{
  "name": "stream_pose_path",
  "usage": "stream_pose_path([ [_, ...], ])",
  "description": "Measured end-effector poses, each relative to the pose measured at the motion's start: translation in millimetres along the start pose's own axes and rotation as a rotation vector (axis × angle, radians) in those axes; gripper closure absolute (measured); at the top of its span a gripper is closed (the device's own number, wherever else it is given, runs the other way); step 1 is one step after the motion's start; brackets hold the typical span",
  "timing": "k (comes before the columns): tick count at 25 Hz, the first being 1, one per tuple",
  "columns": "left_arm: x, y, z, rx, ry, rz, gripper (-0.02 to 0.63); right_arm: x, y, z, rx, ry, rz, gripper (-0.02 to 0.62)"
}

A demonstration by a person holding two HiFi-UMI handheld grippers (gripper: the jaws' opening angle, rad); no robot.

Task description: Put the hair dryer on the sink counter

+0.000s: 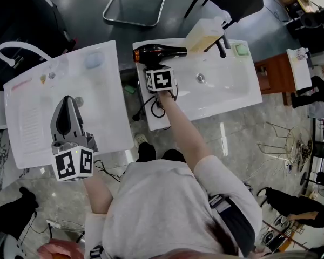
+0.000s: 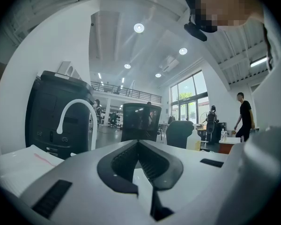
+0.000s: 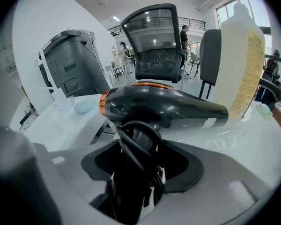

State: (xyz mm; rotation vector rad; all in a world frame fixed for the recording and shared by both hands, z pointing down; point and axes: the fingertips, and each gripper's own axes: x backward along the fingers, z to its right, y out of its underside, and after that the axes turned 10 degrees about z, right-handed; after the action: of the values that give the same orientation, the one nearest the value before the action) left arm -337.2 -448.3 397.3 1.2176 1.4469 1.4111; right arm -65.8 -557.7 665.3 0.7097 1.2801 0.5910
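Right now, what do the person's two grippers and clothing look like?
Both the left gripper and right gripper have grey plastic bodies with black ribbed jaw pads, each carrying a white cube printed with black square markers. The person wears a light grey short-sleeved T-shirt.

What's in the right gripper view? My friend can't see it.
A black hair dryer with an orange ring lies on the white sink counter, its handle and wound cord between the open tongs. A tall pale bottle stands right of it; office chairs behind.
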Motion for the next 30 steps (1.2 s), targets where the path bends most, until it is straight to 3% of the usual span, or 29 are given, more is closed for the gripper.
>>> stream_pose_path([
  [12,-4,-4,29,-0.006,0.044,0.015,0.598,39,-17,2,-0.064,-0.077,0.181,0.338],
  [19,-3,-16,66,-0.018,0.077,0.046,0.598,92,-41,17,-0.022,-0.068,0.326,0.584],
  [30,12,-36,125,-0.025,0.119,0.092,0.598,188,-64,25,0.056,-0.131,0.513,0.584],
])
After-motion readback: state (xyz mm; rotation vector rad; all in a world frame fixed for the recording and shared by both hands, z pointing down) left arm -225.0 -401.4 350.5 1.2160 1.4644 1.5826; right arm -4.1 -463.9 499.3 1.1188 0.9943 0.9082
